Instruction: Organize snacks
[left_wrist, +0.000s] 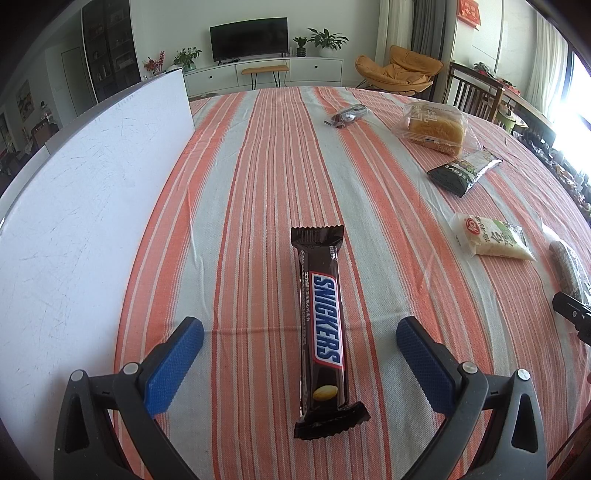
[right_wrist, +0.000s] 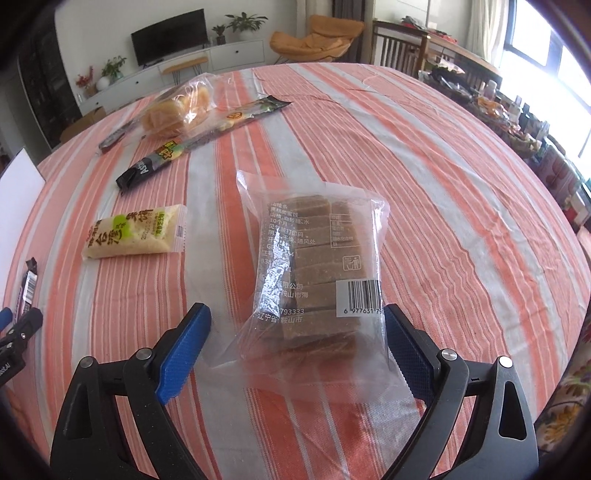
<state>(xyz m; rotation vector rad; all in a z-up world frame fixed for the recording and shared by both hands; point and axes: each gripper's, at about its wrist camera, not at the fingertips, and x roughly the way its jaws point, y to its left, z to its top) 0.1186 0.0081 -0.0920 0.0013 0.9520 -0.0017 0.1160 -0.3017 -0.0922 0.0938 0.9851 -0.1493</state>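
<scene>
Striped tablecloth under Snickers bar, clear brown-slab packet, white board.

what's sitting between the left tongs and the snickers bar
Nothing visible. The left tongs stand open with the Snickers bar lying lengthwise between the fingers, only bare striped tablecloth on either side.

We see Snickers bar on tablecloth, board to its left, rice cracker pack right, bread bag behind.
</scene>
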